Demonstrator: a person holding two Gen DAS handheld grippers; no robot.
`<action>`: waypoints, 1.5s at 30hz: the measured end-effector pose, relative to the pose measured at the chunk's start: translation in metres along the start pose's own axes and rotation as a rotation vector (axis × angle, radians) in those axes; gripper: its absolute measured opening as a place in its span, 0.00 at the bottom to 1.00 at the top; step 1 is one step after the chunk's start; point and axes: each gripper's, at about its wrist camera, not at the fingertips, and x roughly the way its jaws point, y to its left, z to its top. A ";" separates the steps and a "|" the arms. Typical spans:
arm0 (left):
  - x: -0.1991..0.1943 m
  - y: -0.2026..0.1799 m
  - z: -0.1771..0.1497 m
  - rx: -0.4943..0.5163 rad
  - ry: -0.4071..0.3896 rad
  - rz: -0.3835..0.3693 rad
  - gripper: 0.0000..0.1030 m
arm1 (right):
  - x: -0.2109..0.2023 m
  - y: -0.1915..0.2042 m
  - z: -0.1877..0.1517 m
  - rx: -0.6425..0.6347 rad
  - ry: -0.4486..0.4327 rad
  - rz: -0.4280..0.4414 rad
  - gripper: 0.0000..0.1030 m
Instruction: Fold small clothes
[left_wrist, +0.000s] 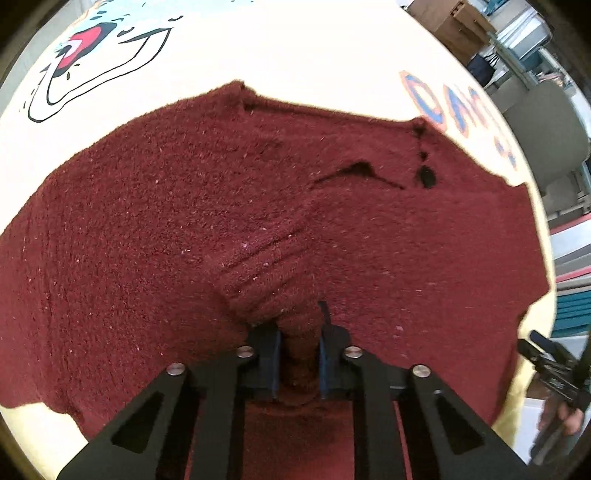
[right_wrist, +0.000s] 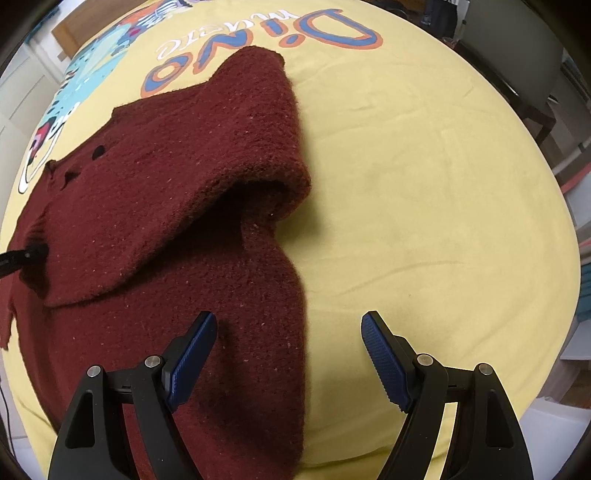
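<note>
Maroon sweater (right_wrist: 177, 192) lay on a yellow dinosaur-print sheet (right_wrist: 424, 184).
Left claw (left_wrist: 298, 354) pinched its ribbed cuff (left_wrist: 258, 280); right claw (right_wrist: 288, 354) hovered wide open, empty, beside the sweater's hem.

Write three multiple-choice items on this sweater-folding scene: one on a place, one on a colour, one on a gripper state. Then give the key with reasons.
1. Where does the sweater lie?
A. on a yellow printed cloth
B. in a basket
C. on a hanger

2. What colour is the sweater?
A. navy
B. dark red
C. grey

3. How do the grippers stand?
A. both open
B. left gripper shut on the sweater's cuff, right gripper open
C. both shut on cloth

Key: 1 A, the yellow cloth with lettering shows all around it. 2 B, the knit is dark red in both views. 3 B, knit fills the left's narrow gap, and the right's fingers are spread and hold nothing.
</note>
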 end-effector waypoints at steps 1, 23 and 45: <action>-0.010 0.003 -0.002 0.009 -0.010 -0.004 0.12 | -0.001 0.000 0.001 0.002 -0.002 -0.003 0.79; -0.064 0.086 -0.038 -0.062 -0.059 0.110 0.12 | 0.020 0.017 0.089 0.016 0.011 0.108 0.78; -0.054 0.078 -0.038 -0.013 -0.105 0.260 0.60 | 0.034 0.035 0.086 -0.006 0.013 0.056 0.35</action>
